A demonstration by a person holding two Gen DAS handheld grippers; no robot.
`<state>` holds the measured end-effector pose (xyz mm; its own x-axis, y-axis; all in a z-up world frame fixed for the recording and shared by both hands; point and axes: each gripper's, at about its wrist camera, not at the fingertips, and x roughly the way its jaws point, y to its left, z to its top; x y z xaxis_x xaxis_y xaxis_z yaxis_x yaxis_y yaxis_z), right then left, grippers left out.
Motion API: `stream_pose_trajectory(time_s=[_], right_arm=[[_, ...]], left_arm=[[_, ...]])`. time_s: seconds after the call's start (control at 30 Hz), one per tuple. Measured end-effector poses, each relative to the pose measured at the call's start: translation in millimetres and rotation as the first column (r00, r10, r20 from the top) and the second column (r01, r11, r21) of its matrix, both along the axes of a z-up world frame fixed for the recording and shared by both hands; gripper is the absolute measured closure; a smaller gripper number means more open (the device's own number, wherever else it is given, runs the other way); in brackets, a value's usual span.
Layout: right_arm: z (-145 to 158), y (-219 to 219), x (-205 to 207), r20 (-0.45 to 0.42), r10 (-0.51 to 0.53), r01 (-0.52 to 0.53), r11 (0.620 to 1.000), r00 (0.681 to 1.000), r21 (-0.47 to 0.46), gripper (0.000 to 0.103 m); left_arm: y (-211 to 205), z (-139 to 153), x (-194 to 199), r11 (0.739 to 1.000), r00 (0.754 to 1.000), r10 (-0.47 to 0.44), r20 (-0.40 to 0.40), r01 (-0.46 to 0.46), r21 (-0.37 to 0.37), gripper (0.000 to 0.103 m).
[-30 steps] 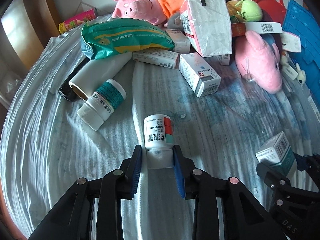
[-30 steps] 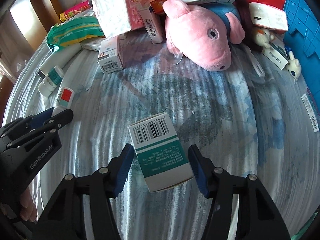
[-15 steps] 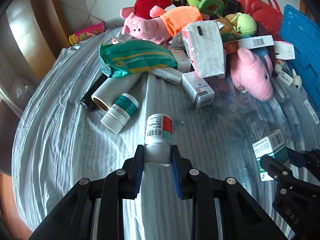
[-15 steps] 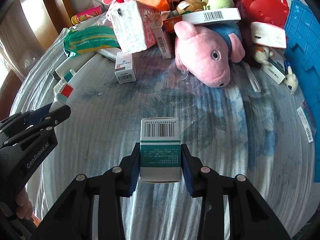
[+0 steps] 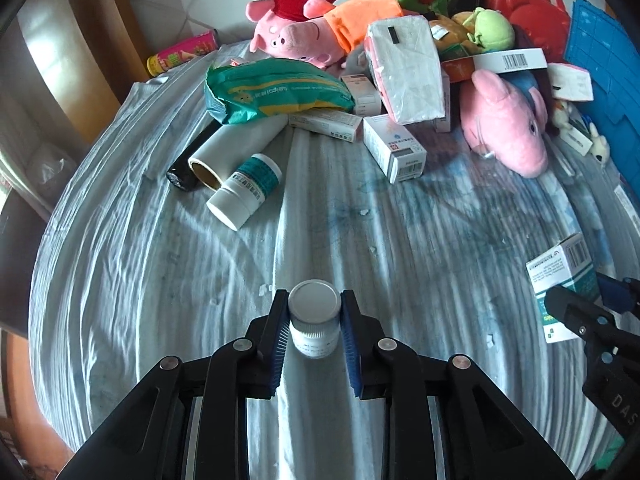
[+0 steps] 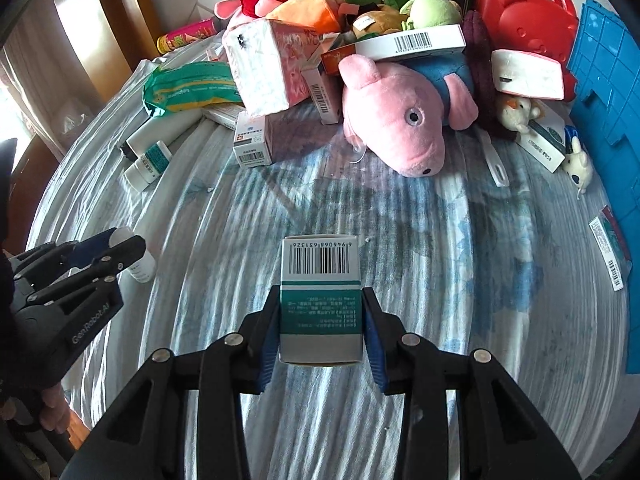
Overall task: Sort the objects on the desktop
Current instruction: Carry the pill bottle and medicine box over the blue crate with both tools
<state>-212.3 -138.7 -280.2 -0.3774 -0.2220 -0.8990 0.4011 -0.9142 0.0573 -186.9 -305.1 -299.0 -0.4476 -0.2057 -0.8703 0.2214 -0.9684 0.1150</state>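
While left jaws clamp white bottle [image 5: 314, 322], green-white box [image 6: 320, 300] pinched between right jaws.

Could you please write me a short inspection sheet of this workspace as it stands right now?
Surface: table under a wrinkled pale striped cloth, bare across the near half.
Job's things: white pill bottle and green-and-white medicine box, both gripped.
Clutter: pink plush pig, green snack bag, teal-labelled bottle lying on its side, paper roll, small white carton, red plastic case, blue crate, piled along the far edge.
Grippers: left gripper shut on the bottle; right gripper shut on the box.
Cables: nothing seen.
Surroundings: wooden frame at far left, tiled wall behind.
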Motion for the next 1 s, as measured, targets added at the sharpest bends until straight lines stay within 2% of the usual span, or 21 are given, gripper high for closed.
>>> stream_pose_trajectory(time_s=[0.07,0.13,0.2,0.43,0.77,0.9,1.0], right_arm=[[-1.4,-2.0,0.7,0.003,0.005,-0.005,1.0,1.0,0.004,0.066],[-1.2,-3.6,1.1,0.002,0.01,-0.01,1.0,1.0,0.008,0.066],[4.5,-3.9,0.9,-0.011,0.01,-0.01,1.0,1.0,0.011,0.066],[47.5,1.7,2.8,-0.11,0.021,-0.02,1.0,0.994,0.012,0.066],[114.2,48.7,14.2,-0.256,0.032,-0.033,0.999,0.966,0.001,0.066],[142.3,71.6,19.5,-0.313,0.005,-0.009,1.0,0.95,-0.013,0.066],[168.6,92.2,27.0,-0.378,-0.055,0.048,0.998,0.924,-0.03,0.066]], left_arm=[[3.5,-1.0,-2.9,1.0,1.0,-0.007,-0.003,0.007,-0.019,0.077],[3.4,1.0,-4.2,1.0,1.0,-0.012,-0.002,0.012,-0.001,0.079],[4.0,12.0,-1.4,1.0,0.999,-0.009,-0.034,0.009,-0.003,0.079],[16.0,67.7,4.4,1.0,0.987,-0.011,-0.161,0.011,-0.005,0.079],[81.7,129.9,15.8,1.0,0.963,-0.021,-0.267,0.018,-0.013,0.079],[106.6,156.2,16.4,0.998,0.946,-0.065,-0.317,0.06,-0.024,0.079],[125.4,176.6,13.2,0.992,0.919,-0.128,-0.374,0.124,-0.033,0.079]])
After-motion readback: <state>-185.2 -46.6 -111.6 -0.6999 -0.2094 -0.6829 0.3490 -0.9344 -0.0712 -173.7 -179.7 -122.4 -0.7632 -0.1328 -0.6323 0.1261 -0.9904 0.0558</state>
